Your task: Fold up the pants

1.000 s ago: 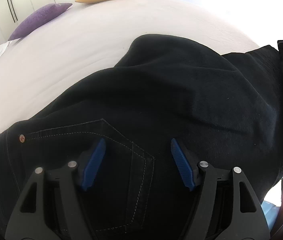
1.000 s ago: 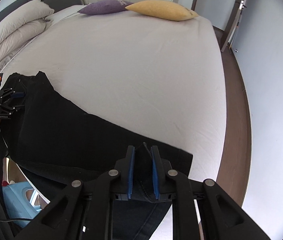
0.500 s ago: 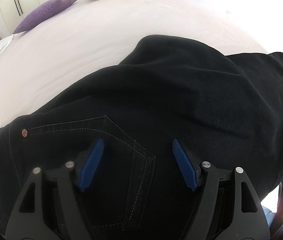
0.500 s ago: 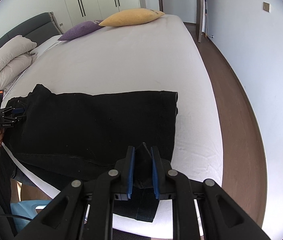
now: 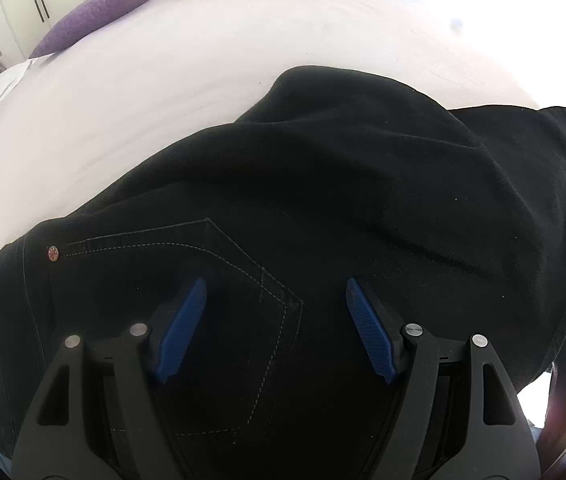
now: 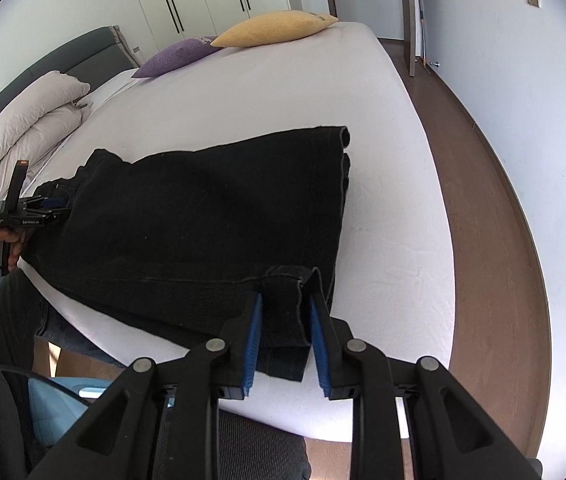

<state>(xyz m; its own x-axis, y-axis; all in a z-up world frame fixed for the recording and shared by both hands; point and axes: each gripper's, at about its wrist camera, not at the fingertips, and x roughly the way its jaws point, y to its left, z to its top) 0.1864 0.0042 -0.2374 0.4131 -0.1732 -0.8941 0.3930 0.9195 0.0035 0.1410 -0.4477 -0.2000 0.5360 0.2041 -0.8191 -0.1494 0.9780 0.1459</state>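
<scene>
Black pants [image 6: 203, 216] lie folded over on the white bed [image 6: 323, 88], near its front edge. In the left wrist view the pants [image 5: 323, 200] fill the frame, back pocket stitching showing. My left gripper [image 5: 275, 312] is open just above the pocket area, holding nothing; it also shows in the right wrist view [image 6: 43, 210] at the waist end. My right gripper [image 6: 285, 320] is at the hem end, its jaws parted a little with a fold of hem cloth [image 6: 283, 300] standing between the blue pads.
A yellow pillow [image 6: 275, 28] and a purple pillow [image 6: 175, 56] lie at the far end of the bed. A rolled white duvet [image 6: 23, 128] lies by the grey headboard. Brown floor [image 6: 483, 240] runs along the right side.
The right gripper carried the hem over and down onto the bed, and its jaws have parted slightly. The left gripper stayed open over the pocket, hardly moving.
</scene>
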